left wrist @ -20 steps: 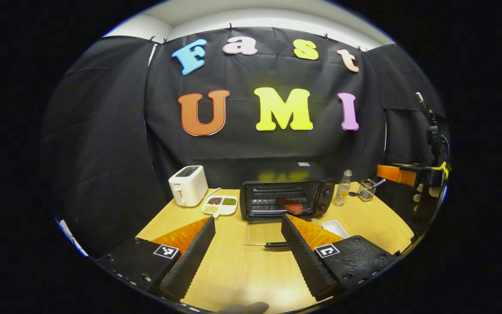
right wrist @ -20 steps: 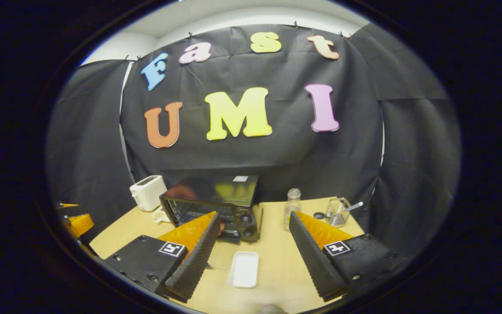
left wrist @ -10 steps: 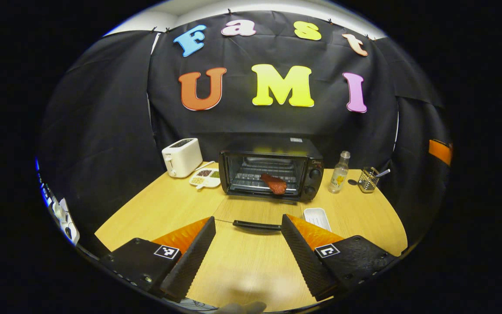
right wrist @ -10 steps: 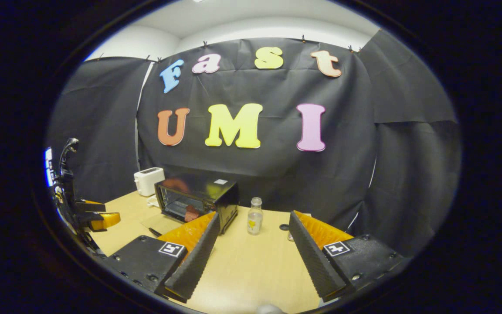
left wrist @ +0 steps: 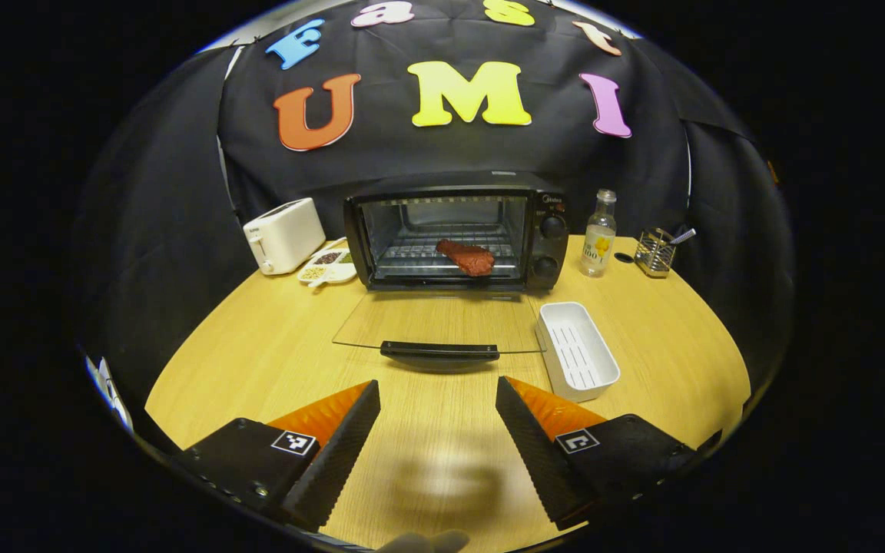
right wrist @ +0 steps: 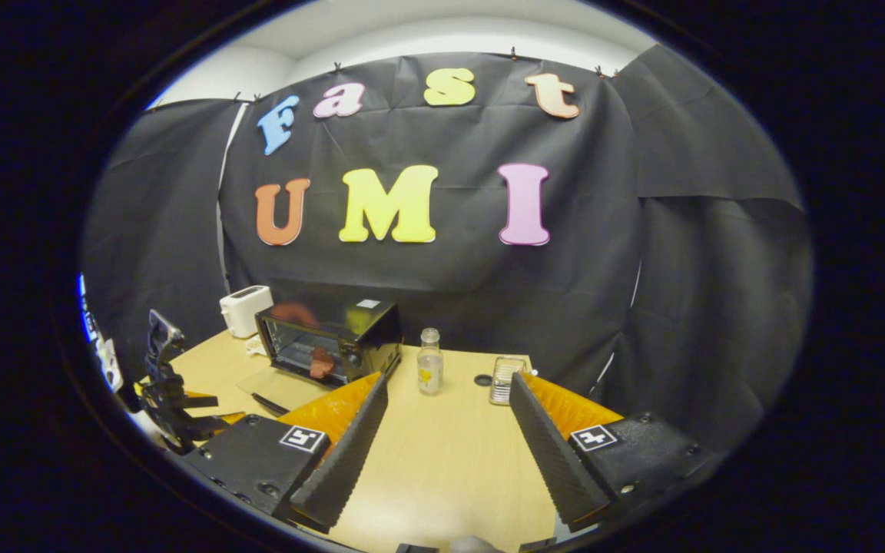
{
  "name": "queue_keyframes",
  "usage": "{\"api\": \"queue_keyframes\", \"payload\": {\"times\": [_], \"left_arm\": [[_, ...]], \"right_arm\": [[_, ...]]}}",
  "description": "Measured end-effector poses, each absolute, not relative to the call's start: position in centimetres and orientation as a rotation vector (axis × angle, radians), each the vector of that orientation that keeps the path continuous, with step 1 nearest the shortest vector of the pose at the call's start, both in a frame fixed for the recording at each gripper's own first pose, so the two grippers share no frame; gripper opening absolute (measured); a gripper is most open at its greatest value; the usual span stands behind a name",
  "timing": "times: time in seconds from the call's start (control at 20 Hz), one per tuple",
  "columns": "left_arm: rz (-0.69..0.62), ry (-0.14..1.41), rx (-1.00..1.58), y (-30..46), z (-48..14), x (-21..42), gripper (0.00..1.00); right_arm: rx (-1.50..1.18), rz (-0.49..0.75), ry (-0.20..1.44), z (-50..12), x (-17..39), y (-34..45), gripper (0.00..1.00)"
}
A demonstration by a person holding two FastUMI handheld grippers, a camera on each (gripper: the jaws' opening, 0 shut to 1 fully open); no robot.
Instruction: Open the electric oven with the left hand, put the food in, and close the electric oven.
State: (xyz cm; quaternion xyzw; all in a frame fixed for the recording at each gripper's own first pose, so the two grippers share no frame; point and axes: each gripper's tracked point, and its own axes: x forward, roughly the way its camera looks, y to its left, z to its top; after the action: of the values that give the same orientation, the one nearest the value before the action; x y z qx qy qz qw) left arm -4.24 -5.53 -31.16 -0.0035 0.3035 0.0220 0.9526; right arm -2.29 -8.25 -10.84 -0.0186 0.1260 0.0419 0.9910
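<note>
Oven (left wrist: 458, 238): black boxy metal body at the back of the table (left wrist: 258, 361), two round knobs on its right panel. Glass door (left wrist: 442, 322) folded down flat toward the front, long dark handle (left wrist: 440, 352) on its front edge.
Food (left wrist: 467, 257): reddish-brown, lumpy, meat-like piece lying on the wire rack (left wrist: 412, 259) inside the oven.
Left gripper (left wrist: 438, 430): ridged wedge-shaped fingers spread wide, nothing between them, above bare wood just short of the door handle.
Right gripper (right wrist: 448, 430): fingers likewise spread wide, holding nothing, over the table well right of the oven (right wrist: 331, 338).
Tray (left wrist: 577, 361): white, rectangular, ribbed floor, nothing in it; just right of the door.
Bottle (left wrist: 598, 234): clear, upright, right of the oven.
Wire basket (left wrist: 654, 252): small, metal, holding a utensil.
Toaster (left wrist: 283, 234): white, rounded, left of the oven.
Dish (left wrist: 327, 267): white, divided, with dark and pale grains.
</note>
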Motion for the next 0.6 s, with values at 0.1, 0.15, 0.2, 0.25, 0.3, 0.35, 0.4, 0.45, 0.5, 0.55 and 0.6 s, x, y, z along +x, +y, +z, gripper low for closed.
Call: {"api": "queue_keyframes", "payload": {"times": [0.1, 0.15, 0.2, 0.25, 0.3, 0.35, 0.4, 0.45, 0.5, 0.55, 0.6], "left_arm": [[0.017, 0.645, -0.013, -5.5, -33.3, -3.5, 0.97], [0.007, 0.660, -0.014, -5.5, -34.5, -3.2, 0.98], [-0.003, 0.668, -0.014, -5.2, -35.1, -2.6, 0.98], [-0.008, 0.670, -0.010, -5.0, -35.8, -1.9, 0.97], [-0.013, 0.672, -0.006, -4.7, -36.4, -1.4, 0.97], [-0.015, 0.674, -0.002, -4.4, -37.0, -0.9, 0.97], [-0.018, 0.679, 0.000, -4.2, -37.5, -0.6, 0.97], [-0.022, 0.684, 0.004, -4.1, -37.9, -0.3, 0.98], [-0.029, 0.686, 0.005, -4.0, -38.3, 0.0, 0.97], [-0.032, 0.688, 0.008, -3.8, -38.6, 0.3, 0.98], [-0.040, 0.693, 0.009, -3.8, -38.9, 0.6, 0.97]], "right_arm": [[-0.028, 0.052, 0.262, -10.2, -2.1, -7.6, 1.00], [-0.020, 0.035, 0.267, -9.8, -2.0, -7.3, 1.00], [-0.011, 0.017, 0.273, -9.5, -2.0, -7.0, 1.00], [-0.007, 0.005, 0.284, -9.2, -2.0, -6.6, 1.00], [-0.011, 0.000, 0.293, -9.1, -1.7, -6.2, 1.00], [-0.023, -0.007, 0.299, -8.9, -1.5, -6.0, 1.00], [-0.035, -0.016, 0.302, -8.4, -1.3, -5.7, 1.00], [-0.037, -0.026, 0.300, -8.0, -1.1, -5.5, 1.00], [-0.032, -0.034, 0.296, -7.6, -1.1, -5.2, 1.00], [-0.023, -0.040, 0.297, -7.5, -1.1, -4.9, 1.00], [-0.017, -0.046, 0.300, -7.8, -1.2, -4.8, 1.00]]}}
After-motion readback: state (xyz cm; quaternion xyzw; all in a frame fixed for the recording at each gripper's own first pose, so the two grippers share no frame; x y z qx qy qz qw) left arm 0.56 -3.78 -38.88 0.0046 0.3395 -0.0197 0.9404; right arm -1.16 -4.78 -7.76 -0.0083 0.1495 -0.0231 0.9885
